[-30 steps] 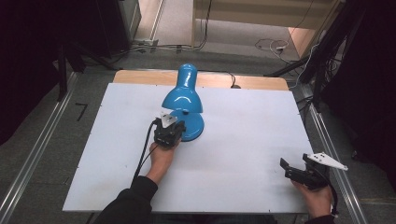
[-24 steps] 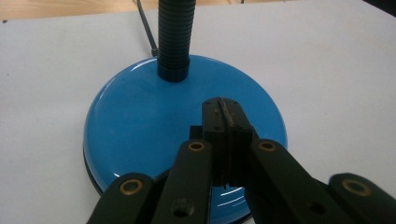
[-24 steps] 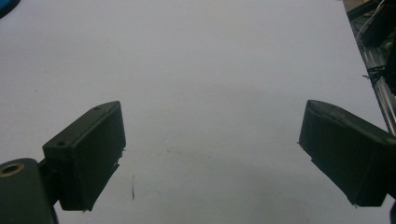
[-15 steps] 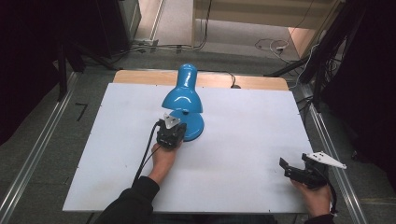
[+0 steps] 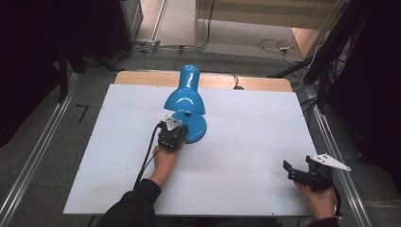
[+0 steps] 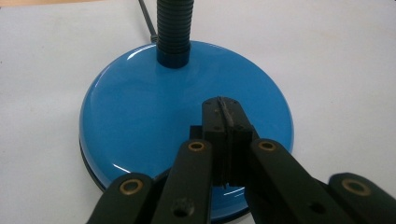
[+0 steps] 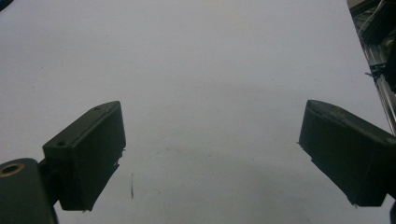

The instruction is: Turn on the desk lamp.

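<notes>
Nothing has moved since the earlier frames. Nearest, well right of the glossy blue metal desk lamp (image 5: 185, 101), the right gripper (image 5: 302, 174) rests with jaws wide apart. The left gripper (image 6: 224, 116), jaws together and empty, touches the lamp's round base (image 6: 154, 116). It seems to press there; next probably lifting off. The white table board (image 5: 246, 142) stands above grey floor with cables.

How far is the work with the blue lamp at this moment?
Done: the left claw has reached the blue lamp and sits shut over the lamp's round base, holding nothing. In hand: its closed tip appears to press on or hover just above the base; whether it touches, I cannot tell. Left: probably the press or push itself. The right claw waits open over the bare white table, apart from the lamp.
</notes>
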A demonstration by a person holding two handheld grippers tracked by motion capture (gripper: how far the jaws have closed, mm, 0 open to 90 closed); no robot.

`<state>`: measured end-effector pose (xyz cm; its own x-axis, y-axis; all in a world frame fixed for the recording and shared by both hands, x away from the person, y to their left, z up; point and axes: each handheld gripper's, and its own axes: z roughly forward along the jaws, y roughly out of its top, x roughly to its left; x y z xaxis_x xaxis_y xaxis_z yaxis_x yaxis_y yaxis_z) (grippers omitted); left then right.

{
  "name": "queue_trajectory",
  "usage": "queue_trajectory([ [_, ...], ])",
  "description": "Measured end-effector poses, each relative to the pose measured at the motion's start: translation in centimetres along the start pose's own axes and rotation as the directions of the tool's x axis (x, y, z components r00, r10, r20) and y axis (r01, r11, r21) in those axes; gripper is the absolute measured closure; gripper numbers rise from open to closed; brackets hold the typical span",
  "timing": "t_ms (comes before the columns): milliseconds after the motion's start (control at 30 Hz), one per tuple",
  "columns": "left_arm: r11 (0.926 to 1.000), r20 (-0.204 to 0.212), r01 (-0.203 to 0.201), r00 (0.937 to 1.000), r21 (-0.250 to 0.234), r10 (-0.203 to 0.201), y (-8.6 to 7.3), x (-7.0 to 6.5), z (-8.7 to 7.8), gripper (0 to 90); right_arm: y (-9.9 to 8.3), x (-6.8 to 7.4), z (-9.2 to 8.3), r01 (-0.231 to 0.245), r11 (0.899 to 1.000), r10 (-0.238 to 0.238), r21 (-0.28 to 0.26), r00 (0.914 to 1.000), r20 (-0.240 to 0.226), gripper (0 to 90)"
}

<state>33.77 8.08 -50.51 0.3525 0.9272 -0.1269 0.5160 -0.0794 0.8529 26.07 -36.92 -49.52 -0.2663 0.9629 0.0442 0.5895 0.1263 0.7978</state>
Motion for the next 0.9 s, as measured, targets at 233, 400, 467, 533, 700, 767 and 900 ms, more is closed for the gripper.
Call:
queue_trajectory([
  [233,0.9999,0.008,0.013,0.9999,-0.001,-0.013,-0.03,0.16,0.04,90.0,0.01,-0.02,-0.05,0.0,1.0,0.0,-0.001,1.0,0.002,5.9],
  [400,0.9995,0.011,0.03,0.9995,-0.003,-0.03,-0.09,0.26,-0.05,90.0,-0.02,0.09,-0.22,0.002,1.0,-0.002,-0.004,1.0,0.002,5.9],
  [467,0.9995,0.008,0.032,0.9995,-0.005,-0.032,-0.13,0.21,-0.07,90.0,-0.02,0.04,-0.24,0.007,1.0,-0.007,-0.007,1.0,0.001,5.9],
  [533,0.9996,0.005,0.028,0.9996,-0.006,-0.028,-0.17,0.16,-0.09,90.0,-0.02,0.01,-0.27,0.004,1.0,-0.003,-0.006,1.0,0.002,5.9],
  [700,0.9996,0.005,0.027,0.9996,-0.007,-0.027,-0.19,0.17,-0.08,90.0,-0.02,0.03,-0.24,0.002,1.0,-0.002,-0.005,1.0,0.005,5.9],
  [767,0.9997,0.005,0.024,0.9997,-0.009,-0.024,-0.21,0.17,-0.07,90.0,-0.02,0.02,-0.27,0.002,1.0,-0.002,-0.005,1.0,0.005,5.9],
  [900,0.9997,0.003,0.023,0.9997,-0.011,-0.023,-0.23,0.13,-0.07,90.0,-0.03,0.02,-0.32,0.002,1.0,-0.002,-0.006,1.0,0.005,5.9],
])
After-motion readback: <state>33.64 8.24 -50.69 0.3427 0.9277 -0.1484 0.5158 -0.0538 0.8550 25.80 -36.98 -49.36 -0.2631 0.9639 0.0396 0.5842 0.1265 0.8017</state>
